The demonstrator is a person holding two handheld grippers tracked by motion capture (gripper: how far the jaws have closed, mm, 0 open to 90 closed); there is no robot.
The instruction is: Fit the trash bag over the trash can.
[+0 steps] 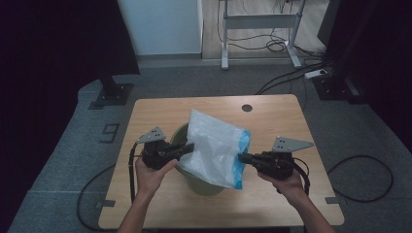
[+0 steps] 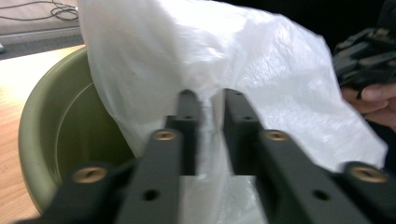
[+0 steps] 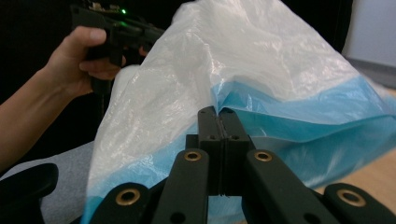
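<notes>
A white plastic bag (image 1: 214,150) with a blue edge drapes over an olive green bin (image 1: 180,133) in the middle of the wooden table (image 1: 155,111). My left gripper (image 1: 190,147) is at the bag's left side. In the left gripper view its jaws stand a little apart, with the thin film of the bag (image 2: 233,56) in the gap (image 2: 212,100) and the bin (image 2: 51,130) below left. My right gripper (image 1: 241,158) is at the bag's right side. There its jaws (image 3: 218,114) are pressed together on the blue edge of the bag (image 3: 243,60).
A round cable hole (image 1: 247,108) sits near the table's far edge. On the floor behind are a metal desk frame (image 1: 260,22), a power strip (image 1: 316,74) and loose cables (image 1: 362,174). A dark stand base (image 1: 111,94) is at the far left.
</notes>
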